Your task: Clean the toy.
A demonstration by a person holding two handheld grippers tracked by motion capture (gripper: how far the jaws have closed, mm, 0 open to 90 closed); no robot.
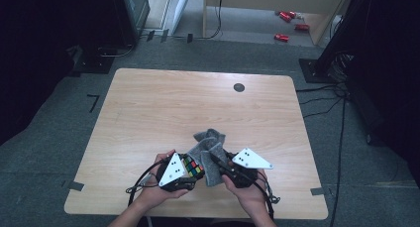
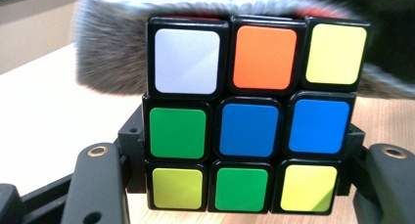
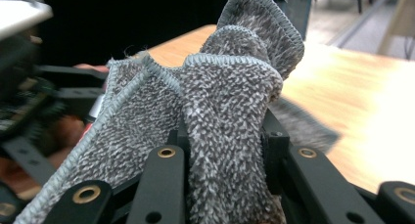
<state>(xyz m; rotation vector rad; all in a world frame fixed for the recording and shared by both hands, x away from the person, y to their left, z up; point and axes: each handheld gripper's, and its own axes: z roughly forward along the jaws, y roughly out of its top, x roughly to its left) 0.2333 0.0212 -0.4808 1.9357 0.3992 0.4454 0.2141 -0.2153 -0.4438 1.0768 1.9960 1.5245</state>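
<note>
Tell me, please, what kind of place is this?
Probably a lab or recording room: one bare wooden table on grey carpet, cables trailing over the floor, and dark equipment stands around it.

Lab: taped carpet floor (image 1: 49, 152); cables (image 1: 322, 100); lone wooden table (image 1: 148, 103)

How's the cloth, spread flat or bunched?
Bunched. The cloth stands up in folds, pinched between the right tongs, draped against the cube.

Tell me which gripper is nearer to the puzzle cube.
Left. The left gripper clamps the puzzle cube between its jaws. The right gripper sits beside it, shut on the grey cloth that touches the cube.
</note>
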